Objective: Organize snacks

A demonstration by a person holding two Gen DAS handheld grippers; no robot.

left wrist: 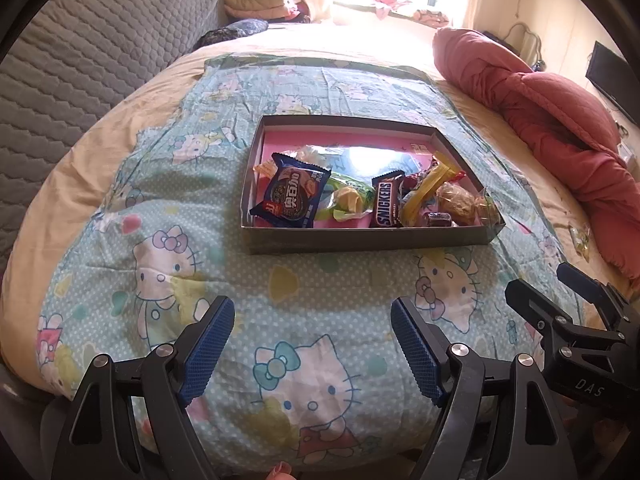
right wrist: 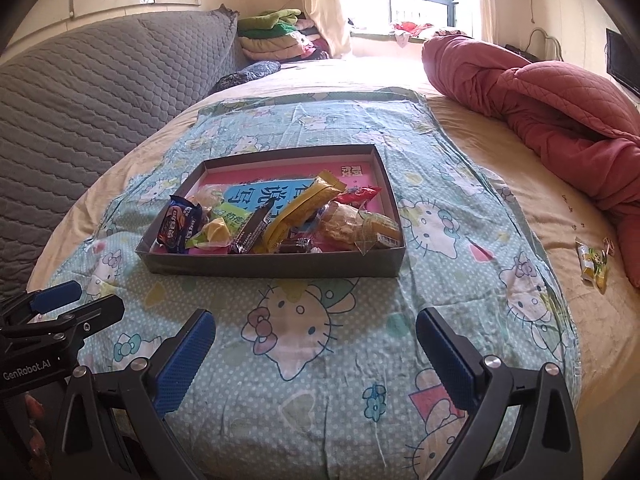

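Note:
A shallow grey box (left wrist: 360, 238) (right wrist: 272, 266) with a pink floor lies on the cartoon-cat cloth on the bed. Several snacks are piled in it: a blue cookie pack (left wrist: 290, 192) (right wrist: 178, 226), a Snickers bar (left wrist: 385, 204) (right wrist: 253, 228), a long yellow wrapper (left wrist: 426, 190) (right wrist: 298, 208), a clear-wrapped pastry (left wrist: 460, 204) (right wrist: 352, 220). One green-yellow snack packet (right wrist: 592, 266) (left wrist: 580, 240) lies outside, on the beige sheet to the right. My left gripper (left wrist: 312, 312) and right gripper (right wrist: 316, 322) hover over the cloth in front of the box, both open and empty.
A rolled pink quilt (right wrist: 540, 92) lies along the right side of the bed. A grey quilted headboard (right wrist: 100, 80) stands on the left. Folded clothes (right wrist: 272, 36) are stacked at the far end by the window. The cloth (right wrist: 320, 360) in front of the box is bare.

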